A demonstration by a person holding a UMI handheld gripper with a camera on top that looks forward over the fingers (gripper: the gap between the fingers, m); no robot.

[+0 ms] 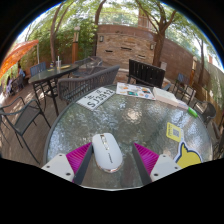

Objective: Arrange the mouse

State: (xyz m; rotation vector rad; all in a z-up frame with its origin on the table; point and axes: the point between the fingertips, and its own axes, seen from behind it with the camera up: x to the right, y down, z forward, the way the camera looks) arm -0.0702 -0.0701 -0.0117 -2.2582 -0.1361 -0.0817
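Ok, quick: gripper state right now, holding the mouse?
Gripper: open; the white mouse sits on the glass table between the fingers, gaps both sides.

Gripper: two pale grey, blocky fingers, flat-faced, angling inward. Inner faces bearing magenta pads, ridged with fine parallel grooves, wedge-shaped. No cables, screws or markings visible.

Gripper-mounted camera looks forward, close above the glass table.
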